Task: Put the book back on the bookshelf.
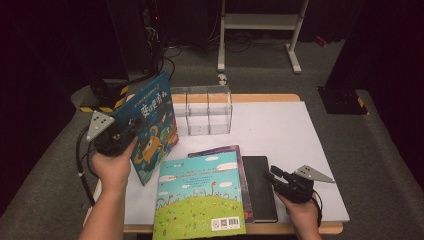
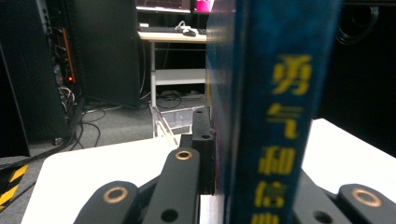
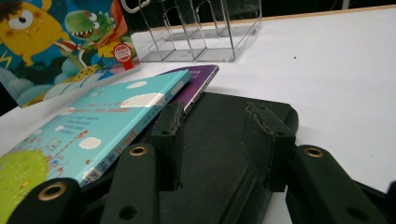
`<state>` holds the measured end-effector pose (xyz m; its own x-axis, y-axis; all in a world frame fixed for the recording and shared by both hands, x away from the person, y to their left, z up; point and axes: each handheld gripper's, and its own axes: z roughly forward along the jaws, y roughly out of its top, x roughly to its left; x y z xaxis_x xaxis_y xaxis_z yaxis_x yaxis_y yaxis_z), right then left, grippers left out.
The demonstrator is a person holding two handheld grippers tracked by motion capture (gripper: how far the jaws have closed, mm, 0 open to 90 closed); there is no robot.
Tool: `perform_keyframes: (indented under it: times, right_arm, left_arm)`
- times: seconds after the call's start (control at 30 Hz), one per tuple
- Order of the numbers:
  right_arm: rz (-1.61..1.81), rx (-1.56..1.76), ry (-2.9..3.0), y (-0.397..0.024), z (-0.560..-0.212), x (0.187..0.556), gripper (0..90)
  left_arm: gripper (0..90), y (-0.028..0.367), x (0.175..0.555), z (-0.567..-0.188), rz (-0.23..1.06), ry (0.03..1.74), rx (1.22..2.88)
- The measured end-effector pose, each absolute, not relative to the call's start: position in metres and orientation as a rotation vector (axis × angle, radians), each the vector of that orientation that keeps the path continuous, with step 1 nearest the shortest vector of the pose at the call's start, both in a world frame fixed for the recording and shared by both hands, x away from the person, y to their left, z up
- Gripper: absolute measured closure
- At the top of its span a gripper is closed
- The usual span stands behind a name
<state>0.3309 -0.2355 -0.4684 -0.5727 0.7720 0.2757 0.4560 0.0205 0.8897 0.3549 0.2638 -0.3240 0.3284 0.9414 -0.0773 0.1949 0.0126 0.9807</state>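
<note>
Now mid-carry: blue picture book (image 1: 150,127) lifted clear of the white worktop (image 1: 280,135), upright and tilted, clamped at its edge in the left claw (image 1: 122,134), just left of the clear divided rack (image 1: 207,111). Next, probably, swinging over and lowering spine-down into a slot. Right claw (image 1: 276,177) half open, empty, over the black notebook (image 1: 259,187).

tongs (image 3: 219,140) over black notebook (image 3: 224,154), parted
</note>
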Motion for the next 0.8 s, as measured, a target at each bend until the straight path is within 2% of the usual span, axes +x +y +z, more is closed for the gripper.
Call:
perform_keyframes:
  times: [0.3, 0.5, 0.8]
  right_arm:
    - [1.405, 1.18, 2.023, -0.236, -0.466, 0.331, 55.9]
    - [1.196, 1.072, 2.007, -0.238, -0.457, 0.325, 49.0]
    - [1.279, 1.121, 1.982, -0.252, -0.466, 0.316, 48.9]
  left_arm:
    - [82.9, 0.252, 0.372, -0.32, 0.864, 1.107, 1.401]
    - [82.9, 0.242, 0.384, -0.319, 0.882, 1.111, 1.393]
    - [82.9, 0.227, 0.41, -0.322, 0.954, 1.138, 1.354]
